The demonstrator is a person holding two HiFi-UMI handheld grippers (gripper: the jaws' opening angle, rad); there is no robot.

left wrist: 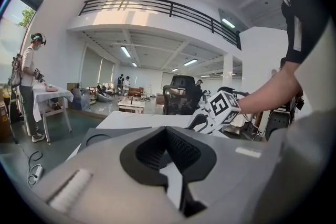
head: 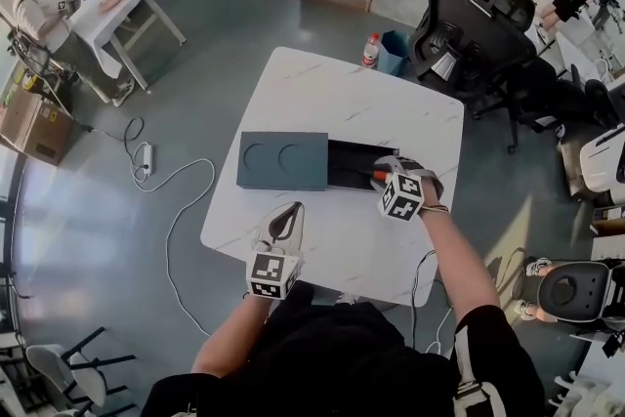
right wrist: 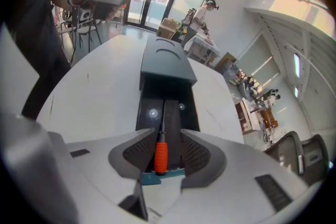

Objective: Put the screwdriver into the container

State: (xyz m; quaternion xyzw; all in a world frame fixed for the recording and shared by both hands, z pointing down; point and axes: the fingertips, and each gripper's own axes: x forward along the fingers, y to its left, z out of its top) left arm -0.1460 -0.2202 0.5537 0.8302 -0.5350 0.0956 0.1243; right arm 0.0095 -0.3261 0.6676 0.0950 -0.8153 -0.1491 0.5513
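The right gripper (right wrist: 163, 140) hangs over the open end of the container (right wrist: 166, 66) on the table (head: 332, 83), tilted steeply down, its jaws spread wide. The screwdriver (right wrist: 160, 152) lies lengthwise in the dark tray just below, its orange handle seen between the two pads and touching neither, its shaft running away towards the closed lid. The left gripper (head: 287, 216) rests near the table's front edge, well apart from the container, jaws closed together with nothing between them.
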